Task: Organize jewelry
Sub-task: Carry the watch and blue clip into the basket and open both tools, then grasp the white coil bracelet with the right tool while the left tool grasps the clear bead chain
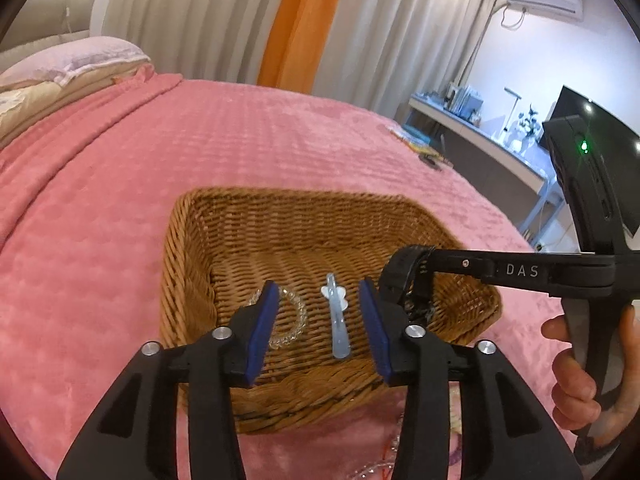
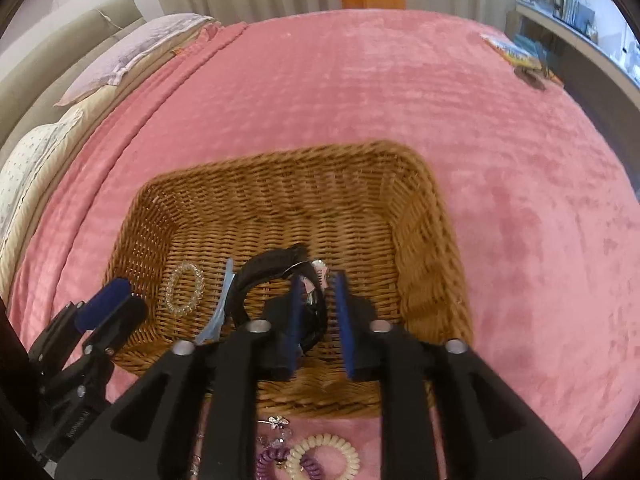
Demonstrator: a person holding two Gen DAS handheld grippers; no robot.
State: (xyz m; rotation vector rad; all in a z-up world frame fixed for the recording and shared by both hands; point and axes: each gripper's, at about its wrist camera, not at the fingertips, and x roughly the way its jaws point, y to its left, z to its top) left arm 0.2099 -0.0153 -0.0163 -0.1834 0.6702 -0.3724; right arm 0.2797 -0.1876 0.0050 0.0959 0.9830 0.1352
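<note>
cream coil tie (image 2: 323, 456) on bed before basket | right gripper (image 2: 318, 316) fingers slightly parted, black watch (image 2: 276, 280) between them over basket (image 2: 424, 240) | left gripper (image 1: 318, 320) fingers wide, empty | clear coil (image 1: 290, 316), blue clip (image 1: 338, 320) inside | pink bed (image 1: 120, 200)

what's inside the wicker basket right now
In the wicker basket: a clear coil hair tie, a light blue hair clip and a black watch at the right hand-held gripper. A pinkish item beneath is mostly hidden.
</note>
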